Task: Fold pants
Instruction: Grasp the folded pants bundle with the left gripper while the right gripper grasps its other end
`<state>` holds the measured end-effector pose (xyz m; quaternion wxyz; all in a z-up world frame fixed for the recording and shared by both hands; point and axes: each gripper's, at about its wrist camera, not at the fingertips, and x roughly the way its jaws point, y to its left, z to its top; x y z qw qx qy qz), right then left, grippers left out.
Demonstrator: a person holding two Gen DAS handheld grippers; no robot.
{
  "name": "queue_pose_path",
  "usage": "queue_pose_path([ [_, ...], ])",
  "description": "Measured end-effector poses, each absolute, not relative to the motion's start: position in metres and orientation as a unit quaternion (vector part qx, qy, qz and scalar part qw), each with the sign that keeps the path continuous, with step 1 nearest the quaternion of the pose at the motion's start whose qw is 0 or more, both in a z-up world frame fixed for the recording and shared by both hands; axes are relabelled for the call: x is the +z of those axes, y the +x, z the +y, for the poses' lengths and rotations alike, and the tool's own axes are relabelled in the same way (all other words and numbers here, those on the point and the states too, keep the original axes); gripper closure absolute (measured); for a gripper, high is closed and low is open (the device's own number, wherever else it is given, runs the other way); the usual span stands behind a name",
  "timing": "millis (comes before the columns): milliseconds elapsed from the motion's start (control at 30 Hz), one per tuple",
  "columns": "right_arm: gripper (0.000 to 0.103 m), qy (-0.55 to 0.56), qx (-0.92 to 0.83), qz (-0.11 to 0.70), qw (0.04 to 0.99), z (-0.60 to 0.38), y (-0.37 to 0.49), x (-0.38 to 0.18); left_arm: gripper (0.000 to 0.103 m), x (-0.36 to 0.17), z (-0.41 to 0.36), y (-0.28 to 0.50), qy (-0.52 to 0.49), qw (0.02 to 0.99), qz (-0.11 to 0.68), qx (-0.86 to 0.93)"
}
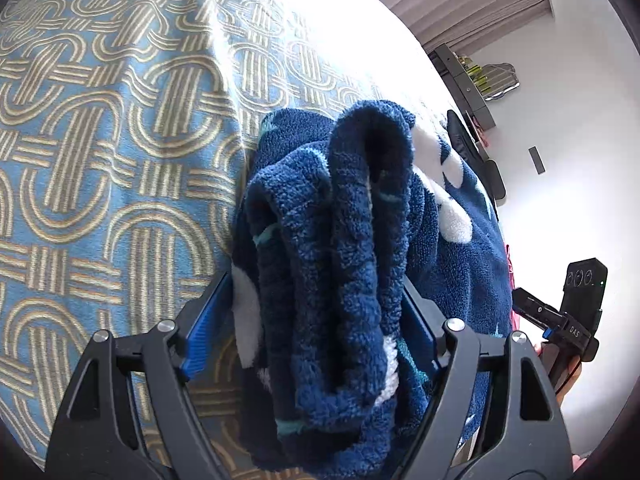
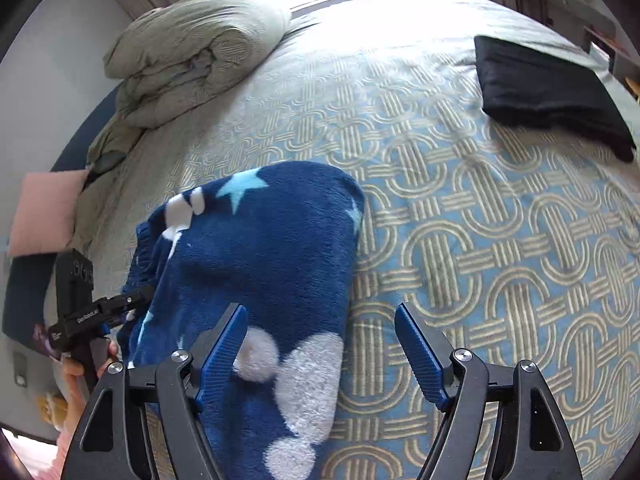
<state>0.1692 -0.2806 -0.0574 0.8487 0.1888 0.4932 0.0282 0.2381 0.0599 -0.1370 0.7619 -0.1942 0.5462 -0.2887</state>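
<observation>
The pants (image 2: 260, 256) are dark blue fleece with pale stars and white blotches, folded on the patterned bedspread (image 2: 460, 220). In the left wrist view a thick bunched edge of the pants (image 1: 332, 264) fills the space between my left gripper's (image 1: 316, 308) blue pads, jaws wide; whether they pinch it I cannot tell. My right gripper (image 2: 320, 336) is open and empty, hovering over the pants' near right edge. The left gripper also shows in the right wrist view (image 2: 120, 304) at the pants' left edge, and the right gripper in the left wrist view (image 1: 532, 308).
A folded black garment (image 2: 548, 88) lies at the bed's far right. A rolled grey-green duvet (image 2: 192, 56) sits at the far left, a pink pillow (image 2: 44, 212) beside it. Curtains and a window stand behind the bed.
</observation>
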Motion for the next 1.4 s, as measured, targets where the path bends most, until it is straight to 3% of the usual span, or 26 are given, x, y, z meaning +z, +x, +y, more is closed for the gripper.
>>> queue_pose_path([
  [200, 0.023, 0.261, 0.075, 0.501, 0.822, -0.292, 0.172, -0.083, 0.021, -0.135, 0.045, 0.246, -0.205, 0.743, 0.569, -0.287],
  [467, 0.012, 0.318, 0.107, 0.501, 0.798, -0.298, 0.182, -0.108, 0.018, -0.144, 0.041, 0.26, -0.213, 0.717, 0.593, -0.297],
  [733, 0.011, 0.374, 0.146, 0.511, 0.76, -0.301, 0.192, -0.129, 0.016, -0.141, 0.035, 0.253, -0.174, 0.726, 0.587, -0.313],
  [1000, 0.011, 0.345, 0.163, 0.524, 0.762, -0.282, 0.204, -0.13, 0.015, -0.13, 0.004, 0.25, -0.128, 0.743, 0.575, -0.317],
  [1167, 0.002, 0.328, 0.156, 0.527, 0.769, -0.268, 0.21, -0.131, 0.014, -0.131, 0.0, 0.249, -0.126, 0.746, 0.567, -0.325],
  [1400, 0.001, 0.319, 0.153, 0.533, 0.769, -0.266, 0.211, -0.133, 0.011, -0.14, 0.007, 0.249, -0.121, 0.742, 0.566, -0.339],
])
